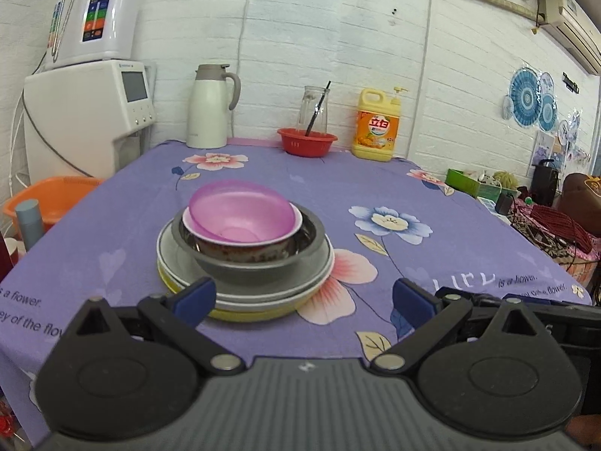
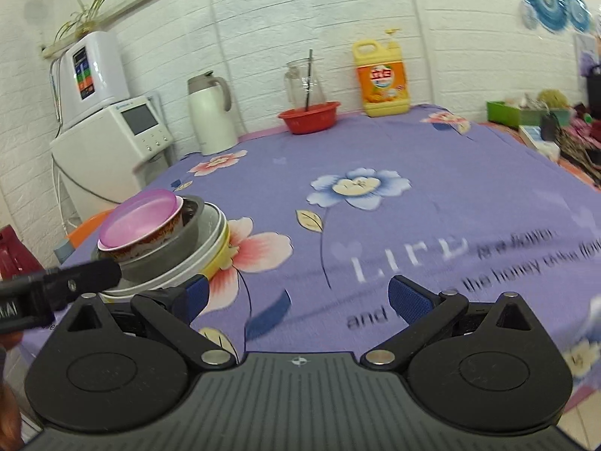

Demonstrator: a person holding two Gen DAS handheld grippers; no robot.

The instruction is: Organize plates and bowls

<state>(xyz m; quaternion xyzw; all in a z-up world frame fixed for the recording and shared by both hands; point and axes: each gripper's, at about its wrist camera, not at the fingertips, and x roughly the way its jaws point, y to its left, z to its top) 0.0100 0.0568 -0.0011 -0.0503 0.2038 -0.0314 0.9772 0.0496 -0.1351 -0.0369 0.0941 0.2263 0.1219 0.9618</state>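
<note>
Bowls: a purple bowl sits tilted in a patterned bowl, inside a metal bowl.
Plates: white plates lie on a yellow plate, under the bowls.
Place: the stack rests on the flowery purple worktop.
Left tongs: wide apart, holding nothing, just in front of the stack.
Right tongs: wide apart, holding nothing, right of the stack.

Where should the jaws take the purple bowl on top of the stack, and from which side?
Probably the raised far rim of the purple bowl. It sits tilted inside the white bowl, its near edge sunk below that rim. Come from above with one jaw inside, one outside; the left gripper faces it, open.
</note>
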